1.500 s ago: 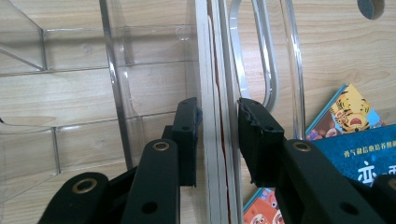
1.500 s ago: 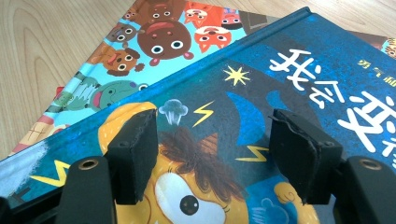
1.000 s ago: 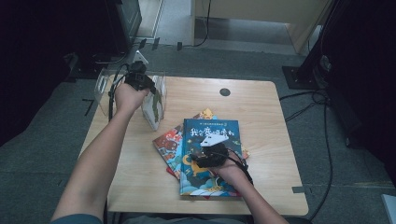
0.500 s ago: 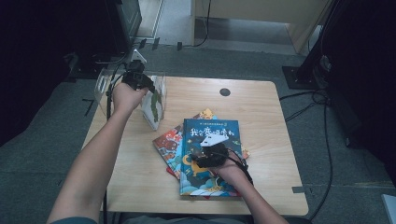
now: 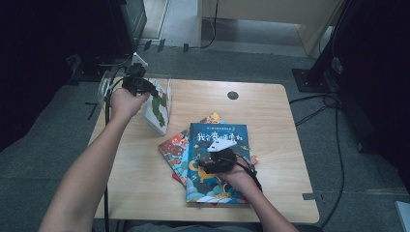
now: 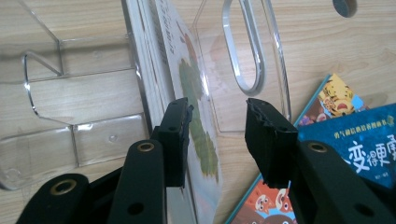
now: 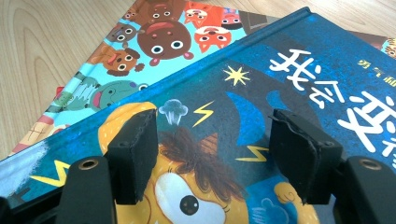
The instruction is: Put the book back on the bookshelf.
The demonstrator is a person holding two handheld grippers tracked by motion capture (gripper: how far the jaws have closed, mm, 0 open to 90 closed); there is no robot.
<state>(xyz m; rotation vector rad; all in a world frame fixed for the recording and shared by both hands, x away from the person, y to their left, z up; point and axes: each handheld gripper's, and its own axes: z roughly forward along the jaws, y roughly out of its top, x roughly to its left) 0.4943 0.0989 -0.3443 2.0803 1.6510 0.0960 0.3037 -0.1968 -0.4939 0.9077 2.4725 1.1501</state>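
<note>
Beside the clear acrylic rack (image 6: 252, 51), left gripper (image 6: 217, 140) — just opening — straddles a thin book (image 6: 187, 88).

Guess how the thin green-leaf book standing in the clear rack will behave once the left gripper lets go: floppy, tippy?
The green-leaf book looks thin, so probably light and somewhat flexible. It stands on edge in the clear rack, likely leaning on a divider rather than falling. The left gripper, jaws just opening, has one pad beside the cover; a sideways nudge could tip it.
</note>
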